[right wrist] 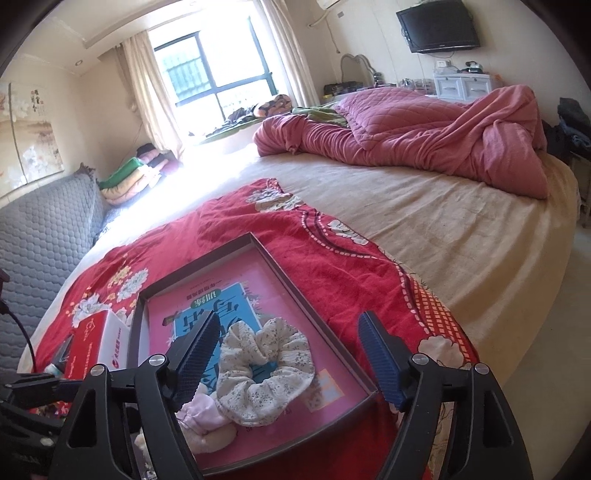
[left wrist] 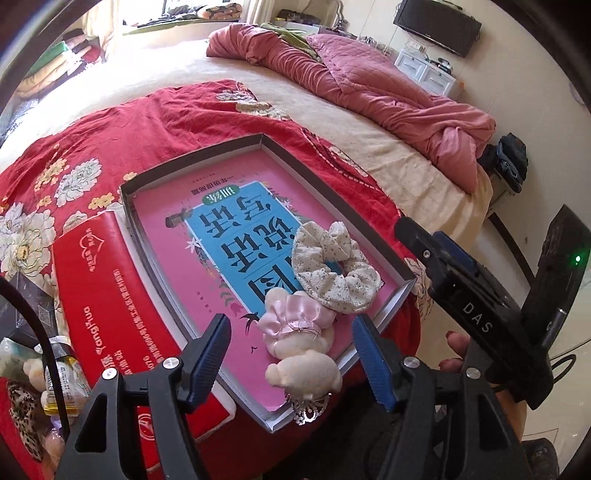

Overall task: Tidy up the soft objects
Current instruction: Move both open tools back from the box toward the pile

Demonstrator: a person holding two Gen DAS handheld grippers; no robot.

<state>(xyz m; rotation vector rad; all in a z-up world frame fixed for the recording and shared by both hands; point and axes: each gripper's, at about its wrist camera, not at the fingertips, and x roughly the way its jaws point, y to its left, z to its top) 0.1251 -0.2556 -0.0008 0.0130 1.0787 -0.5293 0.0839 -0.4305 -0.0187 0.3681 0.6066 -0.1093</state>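
We stood at a big bed (right wrist: 424, 236) with a red flowered blanket (left wrist: 155, 122). Our white flowered cloth scrunchie (left wrist: 334, 273) and pink-dressed plush bear (left wrist: 299, 347) lay in the shallow grey box (left wrist: 354, 177). Both hand-held grippers, left (left wrist: 291, 354) and right (right wrist: 291, 354), gaped wide, holding nothing. Next we probably needed another soft thing.

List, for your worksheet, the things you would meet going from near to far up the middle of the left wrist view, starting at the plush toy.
Plush bear in a pink dress → floral scrunchie → far rim of the shallow box → red floral blanket → cream bedsheet → windowsill clutter.
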